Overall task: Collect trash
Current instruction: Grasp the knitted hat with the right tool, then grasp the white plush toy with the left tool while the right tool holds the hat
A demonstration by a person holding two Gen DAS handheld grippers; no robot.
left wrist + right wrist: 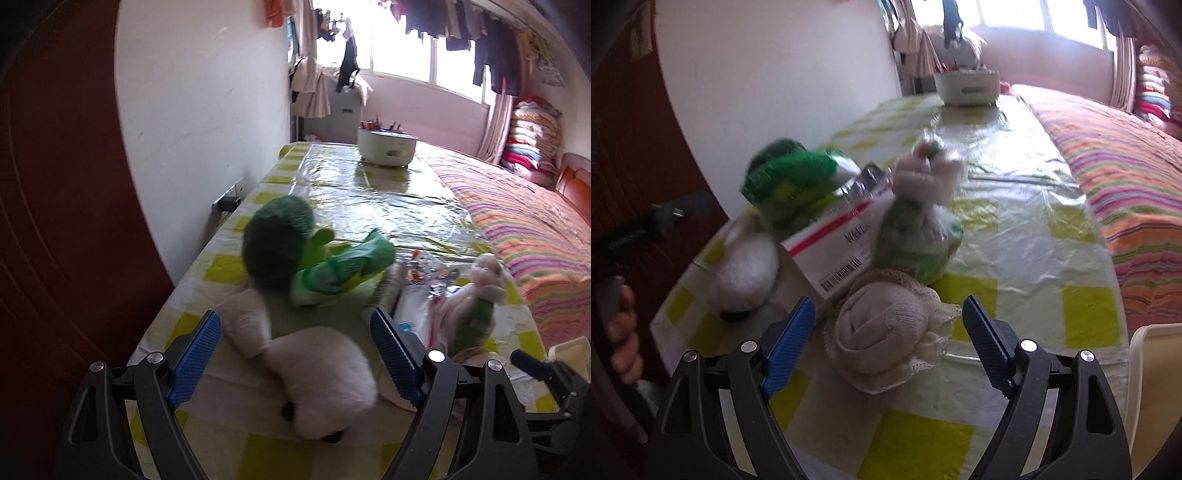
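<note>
Sunlit laundry hangs over a table (1015, 221) covered in glossy yellow-and-white checked plastic, beside a striped bed (535, 236). Between the right gripper (888, 334)'s blue ribbed fingers (792, 341), spread wide and touching nothing, lies a rolled wad of white gauze (886, 332), soft and lace-edged. Just beyond it a knotted green-and-white plastic bag (916, 236) stands upright, knot up, against a tilted cardboard box (831, 251). The left gripper (297, 334) also gapes, empty, over a white fluffy plush (325, 376); a green plush (277, 240) lies farther off.
</note>
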